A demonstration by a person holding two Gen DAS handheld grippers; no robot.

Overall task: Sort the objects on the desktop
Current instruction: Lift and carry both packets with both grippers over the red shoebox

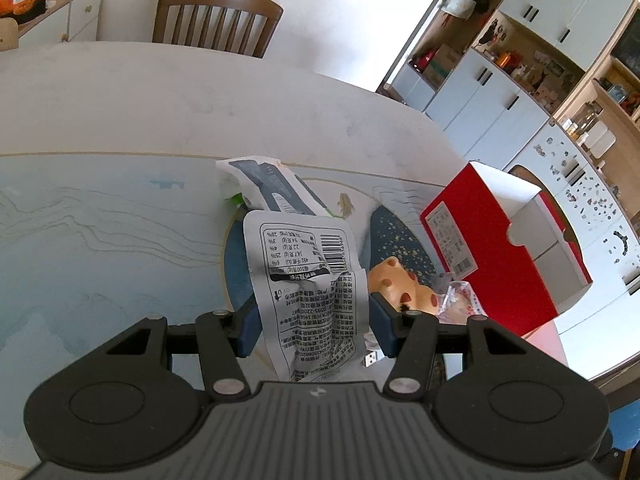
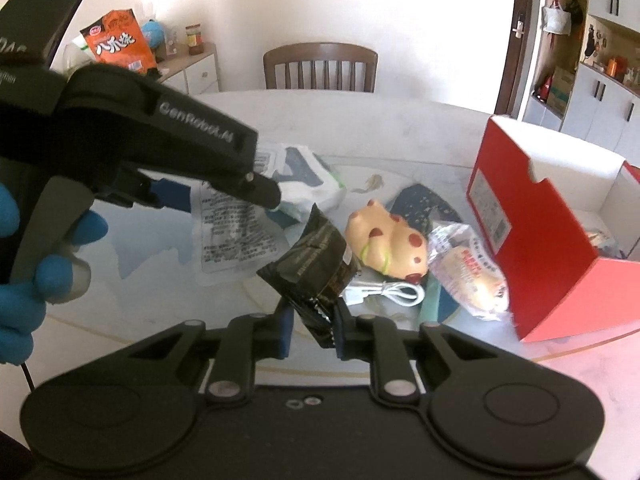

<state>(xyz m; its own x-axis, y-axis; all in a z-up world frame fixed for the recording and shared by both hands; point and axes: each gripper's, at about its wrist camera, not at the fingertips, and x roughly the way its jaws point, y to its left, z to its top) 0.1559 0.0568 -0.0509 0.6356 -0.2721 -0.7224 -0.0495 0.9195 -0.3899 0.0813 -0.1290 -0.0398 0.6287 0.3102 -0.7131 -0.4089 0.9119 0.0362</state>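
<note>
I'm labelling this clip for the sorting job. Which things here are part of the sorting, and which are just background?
Part of the job: silver packet in left gripper; black packet in right gripper; spotted toy; white cable; wrapped bun; red box.

Background: chair; orange bag; cupboards.

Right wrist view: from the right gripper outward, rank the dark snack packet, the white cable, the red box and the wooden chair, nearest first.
1. Dark snack packet, clamped in the right gripper.
2. White cable, on the table just beyond, slightly right.
3. Red box, far right.
4. Wooden chair, behind the table.
</note>
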